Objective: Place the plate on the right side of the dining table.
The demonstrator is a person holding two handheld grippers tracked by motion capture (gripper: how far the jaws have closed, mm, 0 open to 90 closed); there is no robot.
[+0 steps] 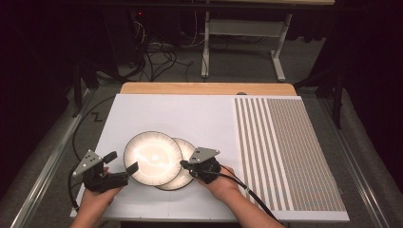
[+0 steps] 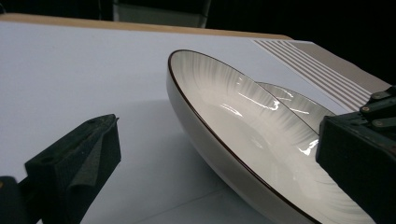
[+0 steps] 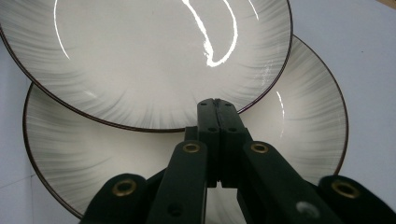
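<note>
We see two plates near the front of the counter [image 1: 190, 111], left of its middle. The upper plate [image 1: 153, 157] lies partly on the lower plate [image 1: 185, 176], overlapping it from the left and far side. The left gripper [image 1: 124, 161] sits at the upper plate's left edge, the right gripper [image 1: 183, 164] over the lower plate's right part.

Two white plates [image 1: 153, 157] with faint grey radial streaks and thin dark brown rims, white desk [image 1: 166, 114] with a tan wooden far edge, brown-and-white striped panel [image 1: 290, 152] at its right, black tools [image 1: 121, 164] with grey plates.
</note>
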